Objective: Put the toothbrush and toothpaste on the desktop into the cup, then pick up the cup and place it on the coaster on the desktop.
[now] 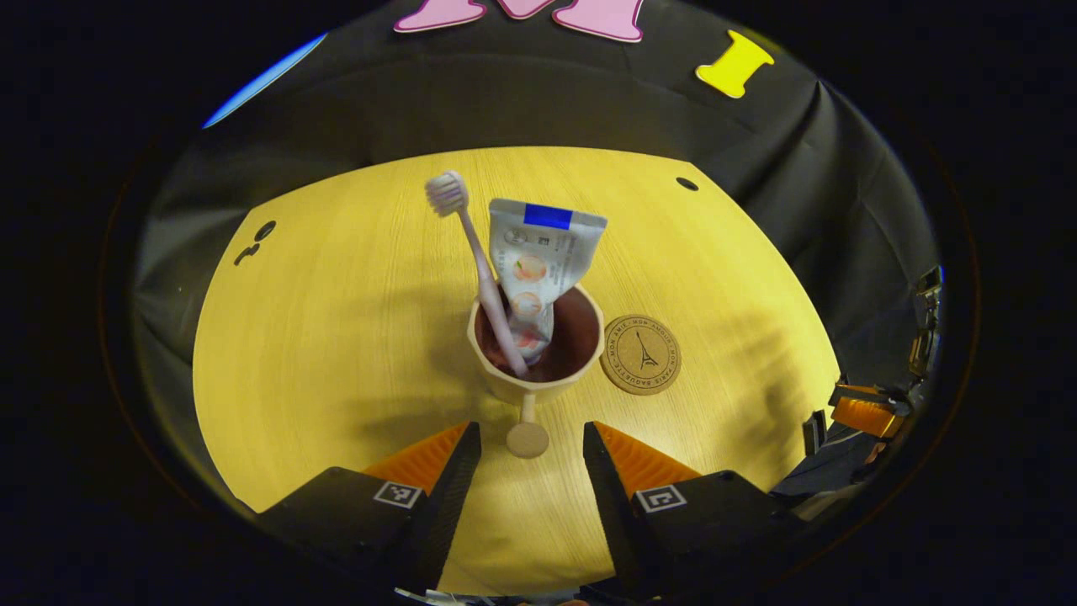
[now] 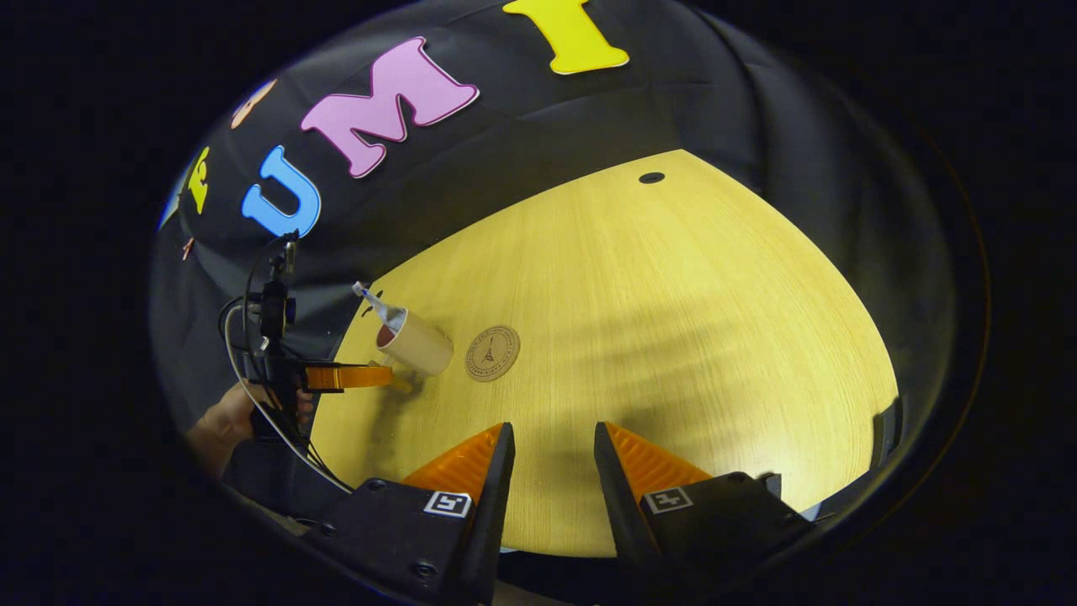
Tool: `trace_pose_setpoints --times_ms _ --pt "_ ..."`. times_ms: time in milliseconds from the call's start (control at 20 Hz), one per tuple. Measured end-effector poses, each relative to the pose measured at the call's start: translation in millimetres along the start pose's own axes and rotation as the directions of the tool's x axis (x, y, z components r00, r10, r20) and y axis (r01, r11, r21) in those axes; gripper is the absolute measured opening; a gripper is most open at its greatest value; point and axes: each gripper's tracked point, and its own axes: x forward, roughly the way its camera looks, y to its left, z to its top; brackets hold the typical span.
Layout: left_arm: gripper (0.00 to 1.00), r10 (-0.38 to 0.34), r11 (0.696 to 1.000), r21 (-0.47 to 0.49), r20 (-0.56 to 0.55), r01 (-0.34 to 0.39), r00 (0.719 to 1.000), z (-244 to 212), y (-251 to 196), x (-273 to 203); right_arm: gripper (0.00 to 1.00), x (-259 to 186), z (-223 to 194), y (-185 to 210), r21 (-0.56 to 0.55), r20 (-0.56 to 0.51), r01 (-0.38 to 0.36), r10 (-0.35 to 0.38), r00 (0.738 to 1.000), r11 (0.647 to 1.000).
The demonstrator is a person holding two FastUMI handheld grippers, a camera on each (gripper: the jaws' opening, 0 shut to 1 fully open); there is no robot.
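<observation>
Seen from the left gripper view: a beige plastic cup (image 1: 536, 353) with a dark reddish inside, standing upright near the middle of the yellow wood-grain tabletop (image 1: 336, 337), its small handle with a round end (image 1: 527, 438) pointing toward the camera. Inside the cup, a pale pink toothbrush (image 1: 481, 261) leaning left with bristles up, and beside it a white toothpaste tube (image 1: 538, 252) with a blue band across its flat top end, cap end down in the cup. Just right of the cup and apart from it, a round cork coaster (image 1: 641, 354) with a dark printed tower, bare on the tabletop. Left gripper (image 1: 532, 442) low and near, fingers spread wide on either side of the handle's round end, touching neither it nor the cup. Far right in that view, part of the other gripper at the table's edge. Seen from the right gripper view: right gripper (image 2: 551, 442) hovering over bare tabletop (image 2: 673, 337), well apart from the cup (image 2: 416, 341) and the coaster (image 2: 492, 353), fingers spread with nothing between them. Also there at far left, the left gripper (image 2: 358, 376) level with the cup's near side, held by a hand (image 2: 227, 421).
</observation>
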Motion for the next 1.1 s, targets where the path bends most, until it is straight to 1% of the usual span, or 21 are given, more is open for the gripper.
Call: trace_pose_setpoints --times_ms 200,400,600,650,700,800,900,1000,1050,1100 --pt "0.76 0.033 0.999 0.037 -0.066 -0.030 0.997 1.3 9.1 22.3 0.59 -10.2 -4.6 -14.4 0.040 0.014 0.039 -0.039 0.999 0.998" --pt "0.71 0.035 0.998 0.061 -0.114 -0.028 0.993 4.5 11.5 39.9 0.59 -18.4 -8.8 -26.5 0.077 0.027 0.073 -0.075 0.997 0.994" --pt "0.63 0.034 0.996 0.081 -0.156 -0.021 0.987 -0.7 8.7 56.6 0.59 -23.0 -12.1 -33.0 0.100 0.030 0.091 -0.094 0.995 0.991" --pt "0.58 0.039 0.996 0.083 -0.170 -0.025 0.985 -3.5 9.7 60.1 0.59 -23.1 -13.9 -33.3 0.102 0.030 0.094 -0.097 0.995 0.990" --pt "0.51 0.045 0.996 0.083 -0.180 -0.030 0.983 -5.5 10.3 63.4 0.59 -23.3 -14.2 -33.7 0.102 0.029 0.096 -0.099 0.995 0.990" --pt "0.44 0.067 0.994 0.095 -0.201 -0.049 0.977 -9.3 12.2 67.5 0.59 -23.7 -15.8 -34.1 0.105 0.027 0.097 -0.100 0.995 0.990" --pt "0.36 0.069 0.991 0.122 -0.202 -0.045 0.977 -8.7 12.0 68.0 0.59 -23.3 -15.5 -34.4 0.109 0.026 0.097 -0.100 0.995 0.989" --pt "0.36 0.060 0.992 0.120 -0.187 -0.037 0.981 -7.6 12.4 67.4 0.59 -22.6 -14.6 -33.7 0.109 0.027 0.092 -0.095 0.995 0.990" --pt "0.40 0.053 0.993 0.110 -0.181 -0.033 0.982 -8.3 12.1 66.6 0.59 -21.4 -13.7 -33.4 0.106 0.025 0.091 -0.094 0.995 0.990" --pt "0.35 0.050 0.994 0.100 -0.177 -0.032 0.983 -10.0 11.5 65.1 0.59 -19.9 -13.0 -32.5 0.103 0.025 0.088 -0.091 0.995 0.991"
